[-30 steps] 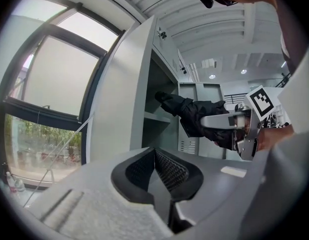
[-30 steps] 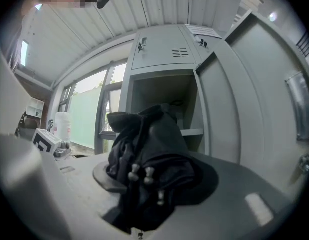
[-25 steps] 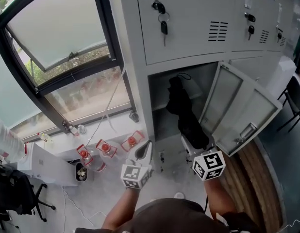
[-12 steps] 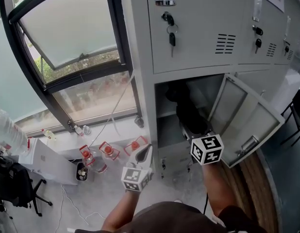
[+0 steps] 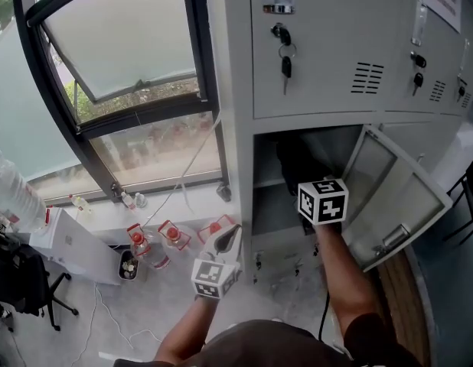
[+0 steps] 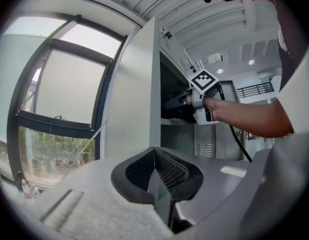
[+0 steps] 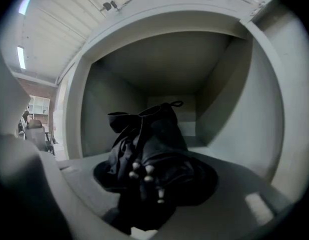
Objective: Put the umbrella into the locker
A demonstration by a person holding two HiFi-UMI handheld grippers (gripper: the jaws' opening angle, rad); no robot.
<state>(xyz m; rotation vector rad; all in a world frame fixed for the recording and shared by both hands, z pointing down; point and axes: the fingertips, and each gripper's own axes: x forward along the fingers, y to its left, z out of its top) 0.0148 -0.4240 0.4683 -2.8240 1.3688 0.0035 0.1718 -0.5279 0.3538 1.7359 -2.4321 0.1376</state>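
Observation:
A black folded umbrella [image 7: 154, 149] is clamped between the jaws of my right gripper [image 7: 155, 186], its ribs' white tips showing. Its front end reaches into the open grey locker compartment [image 7: 169, 74]. In the head view the right gripper [image 5: 307, 180] is at the mouth of the locker [image 5: 236, 90], and the umbrella [image 5: 291, 163] is dark inside the opening. My left gripper [image 5: 229, 237] hangs low to the left of the locker, jaws shut with nothing in them. The left gripper view shows its own shut jaws [image 6: 157, 170] and the umbrella [image 6: 173, 110] at the opening.
The compartment's door [image 5: 393, 197] stands swung open to the right. Keys [image 5: 285, 61] hang from the locker door above. A tilted window [image 5: 122, 37] is at the left, with red-capped bottles [image 5: 169, 235] on the floor below it.
My right gripper has gone up and forward with the umbrella, from in front of the locker to its opening. The left gripper has stayed where it was.

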